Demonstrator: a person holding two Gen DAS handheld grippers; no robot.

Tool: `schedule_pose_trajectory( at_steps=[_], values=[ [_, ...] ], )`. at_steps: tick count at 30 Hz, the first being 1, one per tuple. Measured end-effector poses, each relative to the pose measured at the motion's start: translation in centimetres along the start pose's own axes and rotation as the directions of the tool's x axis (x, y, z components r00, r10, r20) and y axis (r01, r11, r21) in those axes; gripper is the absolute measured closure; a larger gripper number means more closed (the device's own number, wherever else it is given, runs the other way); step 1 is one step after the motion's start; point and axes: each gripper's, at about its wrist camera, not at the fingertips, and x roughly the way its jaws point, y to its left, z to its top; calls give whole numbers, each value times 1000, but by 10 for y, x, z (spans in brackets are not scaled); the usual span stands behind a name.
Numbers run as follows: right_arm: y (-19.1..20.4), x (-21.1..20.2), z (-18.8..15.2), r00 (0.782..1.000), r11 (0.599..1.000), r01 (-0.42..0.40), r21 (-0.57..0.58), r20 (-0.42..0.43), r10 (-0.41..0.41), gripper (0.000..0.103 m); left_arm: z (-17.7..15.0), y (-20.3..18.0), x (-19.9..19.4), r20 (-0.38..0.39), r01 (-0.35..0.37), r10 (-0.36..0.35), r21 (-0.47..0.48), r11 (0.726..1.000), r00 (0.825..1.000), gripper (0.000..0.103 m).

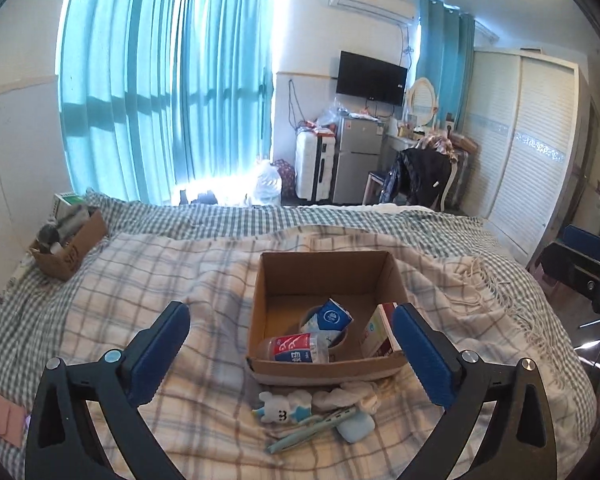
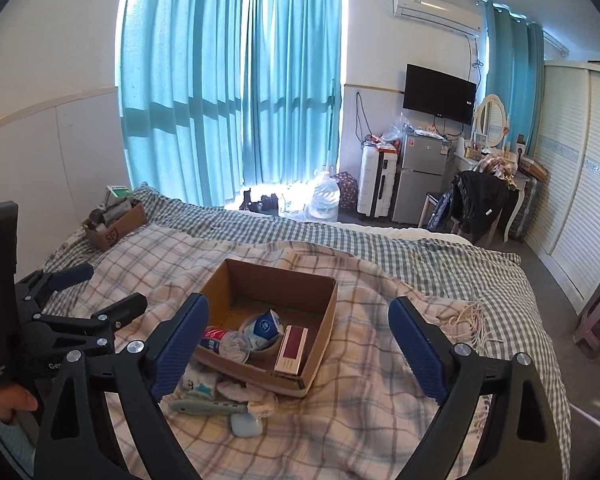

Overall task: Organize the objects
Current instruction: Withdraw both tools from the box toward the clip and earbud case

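An open cardboard box [image 1: 320,276] [image 2: 328,312] sits on the plaid blanket. It holds a crushed bottle with a red and blue label [image 1: 294,349] [image 2: 224,338], a blue and white pack [image 1: 332,316] [image 2: 265,325] in a round tub, and a red and white carton [image 1: 382,330] [image 2: 293,347]. In front of the box lie a white rabbit toy [image 1: 280,407], white socks [image 1: 350,396] [image 2: 246,394], a teal pen [image 1: 312,428] [image 2: 206,406] and a pale blue case [image 1: 356,428] [image 2: 246,426]. My left gripper [image 1: 292,354] [image 2: 100,292] is open and empty above them. My right gripper [image 2: 298,354] is open and empty.
A second cardboard box [image 1: 66,248] [image 2: 114,226] full of items stands at the bed's far left corner. A pink wallet [image 1: 4,420] lies at the near left. Beyond the bed are a fridge [image 1: 358,160], a suitcase [image 1: 314,166] and a chair with clothes [image 1: 420,176].
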Motion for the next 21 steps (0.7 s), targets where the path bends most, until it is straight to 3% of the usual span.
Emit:
schedule_pose_trajectory(
  at_steps=[5,10,21],
  values=[
    [7,-22,-18,1000,1000,-4,-9,6,4,9,-16,4,-24,31,-27,26,22,999,999,0],
    [16,-23,-36,1000,1000,14,-21,13,-14,1,-37,12,-33,50,-56,55,18,998,997,0],
    [24,43,-73,998,1000,22,-13,-65,-22,0,-87,26,12,-37,-85,84,-38,996,996,0]
  ],
)
